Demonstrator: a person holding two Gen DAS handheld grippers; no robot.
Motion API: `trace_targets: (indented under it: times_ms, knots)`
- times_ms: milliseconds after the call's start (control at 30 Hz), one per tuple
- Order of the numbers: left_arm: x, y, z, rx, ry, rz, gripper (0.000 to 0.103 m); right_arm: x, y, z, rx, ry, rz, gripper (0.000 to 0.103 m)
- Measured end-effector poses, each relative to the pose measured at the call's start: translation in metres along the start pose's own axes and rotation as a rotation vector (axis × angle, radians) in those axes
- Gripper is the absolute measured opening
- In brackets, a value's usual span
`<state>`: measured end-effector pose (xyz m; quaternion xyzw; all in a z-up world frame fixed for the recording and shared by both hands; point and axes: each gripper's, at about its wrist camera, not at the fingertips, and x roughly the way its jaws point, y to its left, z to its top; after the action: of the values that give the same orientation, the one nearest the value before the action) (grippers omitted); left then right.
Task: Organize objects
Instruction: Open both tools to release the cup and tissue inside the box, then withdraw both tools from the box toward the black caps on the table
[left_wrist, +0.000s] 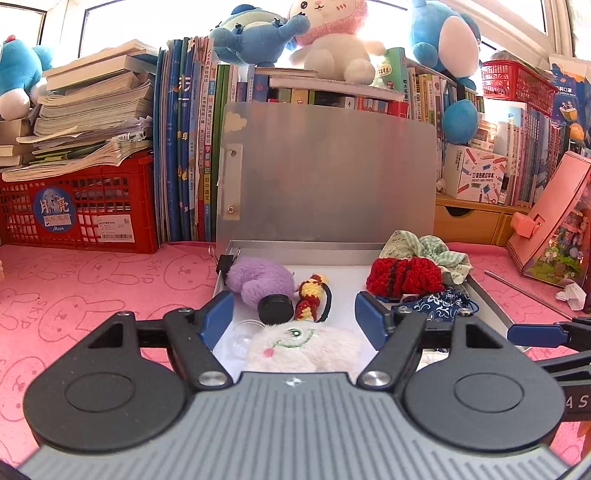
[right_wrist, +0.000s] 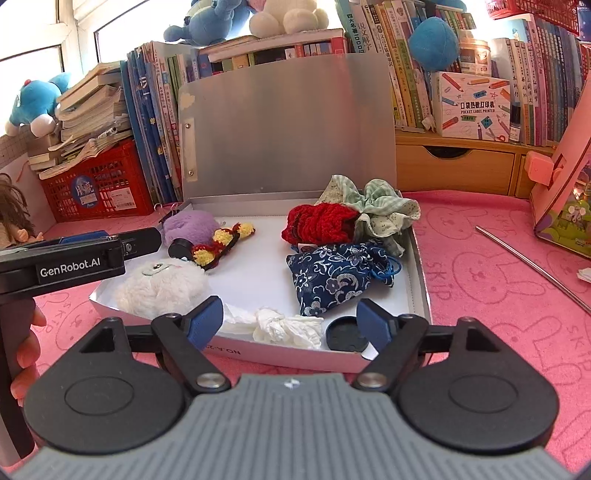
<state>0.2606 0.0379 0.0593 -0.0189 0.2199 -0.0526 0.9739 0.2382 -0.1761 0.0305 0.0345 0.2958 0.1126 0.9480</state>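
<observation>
Lying between open left gripper (left_wrist: 293, 314) fingers, white plush (left_wrist: 303, 349)

An open box (right_wrist: 417, 266) sits on the counter (right_wrist: 480, 258), its lid (right_wrist: 288, 122) upright at the back against a row of books (right_wrist: 155, 110). Inside, along the left: a round plush (right_wrist: 190, 225) at the rear, a small cylinder (right_wrist: 181, 248) and a crocheted band (right_wrist: 221, 240) just before it, and a fluffy plush (right_wrist: 162, 284) nearest the front. Along the right: a knitted piece (right_wrist: 317, 225) beside a scrunchie (right_wrist: 380, 214) at the rear, with a drawstring pouch (right_wrist: 340, 273) before them. At the front wall lie crumpled tissue (right_wrist: 288, 326) and, to its right, a round cap (right_wrist: 347, 336). A crate (right_wrist: 96, 184) stands left of the books; a thin rod (right_wrist: 535, 266) lies on the counter right of the box.
</observation>
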Motion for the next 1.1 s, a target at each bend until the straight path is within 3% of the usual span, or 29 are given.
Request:
trace_targets:
  times_ms: [667, 1100]
  knots:
    - [-0.073, -0.029, -0.040, 0.103, 0.015, -0.107, 0.079, -0.075, -0.006, -0.033, -0.071, -0.061, 0.010, 0.095]
    - [-0.105, -0.039, -0.076, 0.092, 0.049, -0.173, 0.079, -0.095, -0.009, -0.063, -0.088, -0.061, -0.037, 0.095]
